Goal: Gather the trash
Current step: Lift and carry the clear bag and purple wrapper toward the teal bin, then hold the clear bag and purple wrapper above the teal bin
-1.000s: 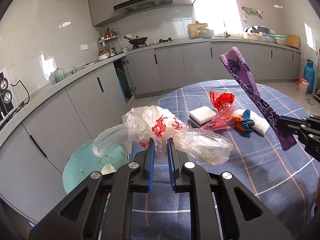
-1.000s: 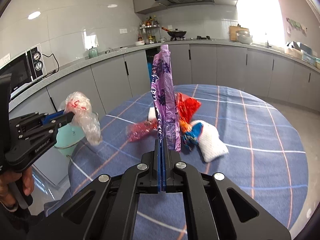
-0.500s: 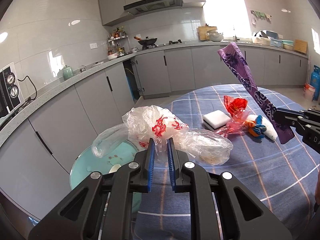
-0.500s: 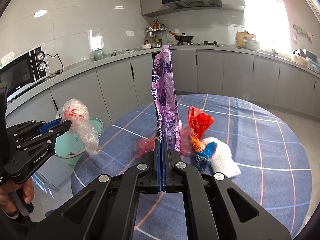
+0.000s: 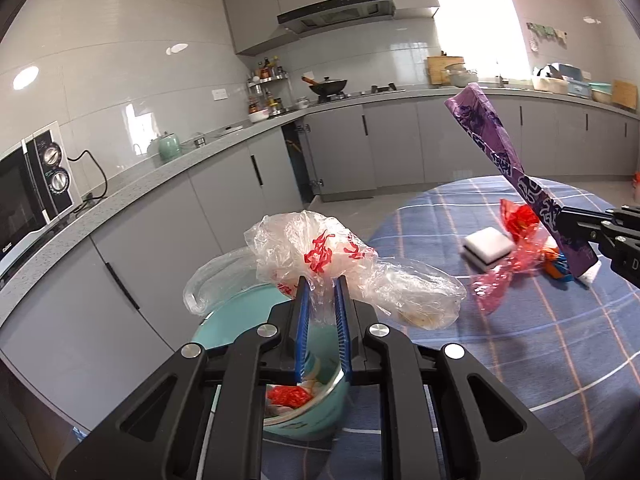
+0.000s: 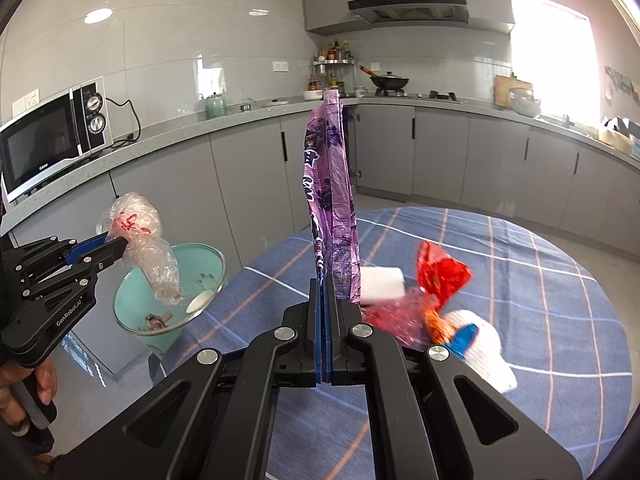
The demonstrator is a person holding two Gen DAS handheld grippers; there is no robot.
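Note:
My left gripper [image 5: 321, 284] is shut on a crumpled clear plastic bag with red print [image 5: 328, 256], held above the teal trash bin [image 5: 224, 320] beside the table; the bag [image 6: 140, 236] hangs over the bin's [image 6: 132, 312] mouth in the right wrist view. My right gripper [image 6: 325, 286] is shut on a long purple wrapper [image 6: 330, 200] that stands upright over the table. That wrapper [image 5: 512, 172] shows at the right of the left wrist view. A red wrapper [image 6: 438, 276] and a pink one [image 6: 394, 316] lie on the blue checked tablecloth [image 6: 540, 280].
A white sponge block [image 5: 486, 246], a white cloth [image 6: 484, 360] and a blue-orange wrapper [image 6: 460, 338] also lie on the table. The bin holds scraps and a red wrapper [image 5: 288, 394]. Grey kitchen cabinets [image 5: 224, 216] and a microwave [image 6: 52, 136] line the far wall. A hand [image 6: 24, 388] holds the left gripper.
Both grippers have drawn back and to the left, each still holding its item. The plastic bag now hangs over the teal bin, whose inside with a red wrapper has come into view.

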